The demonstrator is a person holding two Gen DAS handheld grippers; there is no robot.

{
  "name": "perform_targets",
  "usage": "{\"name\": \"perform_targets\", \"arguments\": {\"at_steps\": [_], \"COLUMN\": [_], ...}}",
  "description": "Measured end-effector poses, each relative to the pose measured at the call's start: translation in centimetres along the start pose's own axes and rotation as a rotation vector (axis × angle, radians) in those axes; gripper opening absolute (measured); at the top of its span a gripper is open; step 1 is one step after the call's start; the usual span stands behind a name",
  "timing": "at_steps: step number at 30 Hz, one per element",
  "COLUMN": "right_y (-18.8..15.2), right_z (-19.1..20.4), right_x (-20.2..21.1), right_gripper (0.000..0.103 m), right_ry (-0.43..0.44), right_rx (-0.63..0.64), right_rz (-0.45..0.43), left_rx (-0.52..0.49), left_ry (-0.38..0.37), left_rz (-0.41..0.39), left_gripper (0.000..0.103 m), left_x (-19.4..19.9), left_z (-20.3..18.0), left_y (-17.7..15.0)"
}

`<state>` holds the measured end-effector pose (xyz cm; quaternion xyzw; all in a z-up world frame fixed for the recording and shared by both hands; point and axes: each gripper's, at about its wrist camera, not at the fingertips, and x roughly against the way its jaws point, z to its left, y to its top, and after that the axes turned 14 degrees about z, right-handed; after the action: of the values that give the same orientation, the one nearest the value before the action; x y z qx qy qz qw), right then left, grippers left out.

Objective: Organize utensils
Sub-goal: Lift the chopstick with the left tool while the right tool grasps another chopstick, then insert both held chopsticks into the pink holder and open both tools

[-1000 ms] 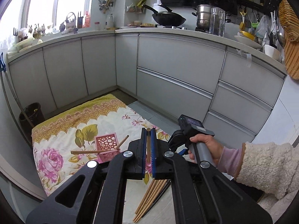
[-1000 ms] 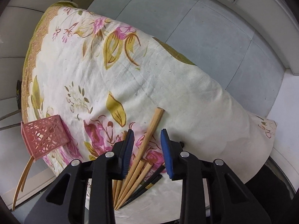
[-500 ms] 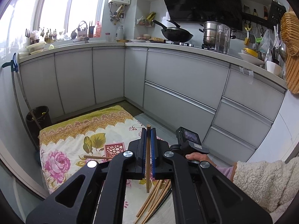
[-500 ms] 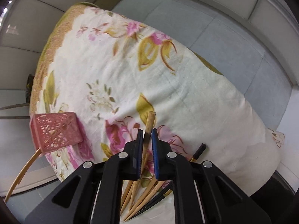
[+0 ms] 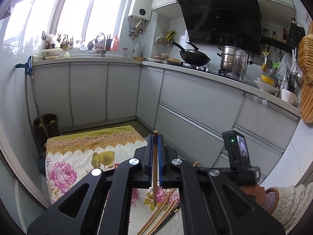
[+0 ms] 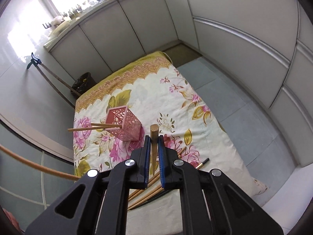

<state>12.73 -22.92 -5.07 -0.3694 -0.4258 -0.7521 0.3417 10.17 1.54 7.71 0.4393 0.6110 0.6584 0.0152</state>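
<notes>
On the floral cloth (image 6: 156, 90): a pink lattice holder (image 6: 123, 123) stands tilted, near the middle of the cloth.
Holder content: two wooden chopsticks (image 6: 92, 126) stick out of its open top toward the left.
Left gripper (image 5: 155, 148): its two fingers are closed tight on one wooden chopstick (image 5: 155, 168), which stands nearly upright between the blue pads (image 5: 160, 156); the top end rises a little above the fingertips, and the lower end hangs free above the cloth.
Right gripper (image 6: 154, 148): the fingers are closed on a second chopstick (image 6: 154, 137); its thick round end points up past the fingertips.
Loose pile (image 6: 150, 188): several wooden chopsticks and one dark chopstick with a gold band lie together on the cloth, under the right gripper.
Holder and pile: apart; the holder is farther from the camera and to the left.
Right hand (image 5: 254, 193): seen from the left wrist camera, it holds the handle of the right gripper.
</notes>
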Motion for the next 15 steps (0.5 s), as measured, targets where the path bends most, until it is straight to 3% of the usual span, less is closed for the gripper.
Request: {"name": "perform_targets", "arguments": {"at_steps": [8, 15], "right_y": [2.0, 5.5], "right_z": [1.7, 2.6], "right_x": [7.2, 10.0], "right_gripper": [0.008, 0.008], "right_ry": [-0.027, -0.032], "right_rx": [0.078, 0.087], "right_rz": [-0.123, -0.205], "left_rx": [0.020, 0.092], "left_ry": [0.078, 0.179], "left_rz": [-0.021, -0.026], "left_gripper": [0.003, 0.003], "left_x": [-1.2, -5.1], "left_z": [-0.1, 2.5], "left_y": [3.2, 6.6]}}
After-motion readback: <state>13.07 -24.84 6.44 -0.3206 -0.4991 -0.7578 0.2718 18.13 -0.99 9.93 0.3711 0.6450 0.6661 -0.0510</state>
